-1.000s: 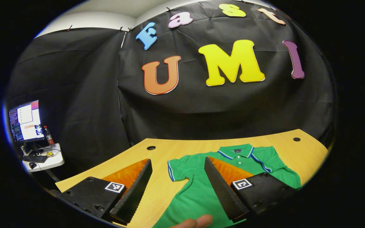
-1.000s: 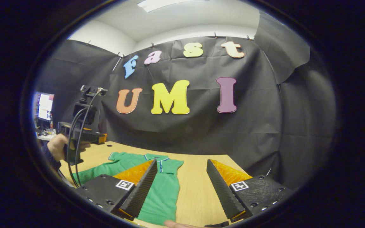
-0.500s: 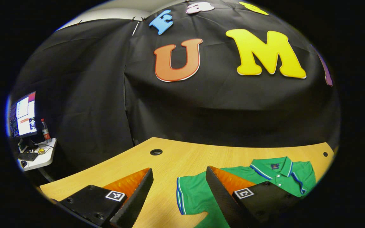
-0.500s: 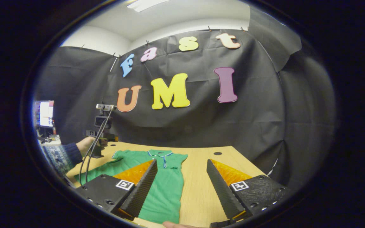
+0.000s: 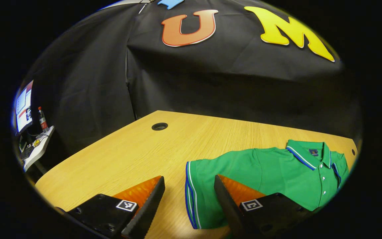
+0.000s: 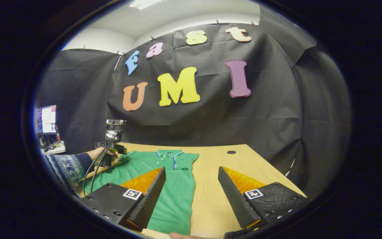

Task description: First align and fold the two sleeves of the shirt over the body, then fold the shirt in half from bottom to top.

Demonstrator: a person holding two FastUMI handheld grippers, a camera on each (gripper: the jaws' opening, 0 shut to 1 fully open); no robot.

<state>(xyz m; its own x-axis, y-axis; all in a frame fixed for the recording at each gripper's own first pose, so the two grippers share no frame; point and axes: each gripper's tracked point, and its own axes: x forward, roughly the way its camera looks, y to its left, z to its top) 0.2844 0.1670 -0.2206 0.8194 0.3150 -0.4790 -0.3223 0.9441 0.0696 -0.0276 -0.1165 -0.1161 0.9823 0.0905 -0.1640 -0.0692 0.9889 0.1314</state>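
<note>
A green polo shirt [image 5: 277,172] with blue-and-white trim lies flat on the wooden table [image 5: 118,159], collar toward the back wall. In the left gripper view my left gripper [image 5: 189,179] is open, low over the table. The striped cuff of the shirt's left sleeve [image 5: 194,196] lies between its fingers. In the right gripper view my right gripper [image 6: 191,169] is open above the shirt's [image 6: 171,189] right side, its left finger over the body and the right sleeve [image 6: 187,159] ahead. The left gripper [image 6: 118,150] shows there at the far sleeve, held by a hand in a patterned sleeve.
The table has round cable holes [image 5: 159,126] [image 6: 231,152] near its back corners. A side table with a monitor [image 5: 23,108] and a bottle stands off to the left. Black cloth walls close the back and right. A fingertip [image 6: 181,235] shows at the bottom edge.
My left gripper has dropped and tilted down toward the left sleeve, whose cuff now lies between its fingers. My right gripper has shifted slightly, so more of the shirt and table shows.
</note>
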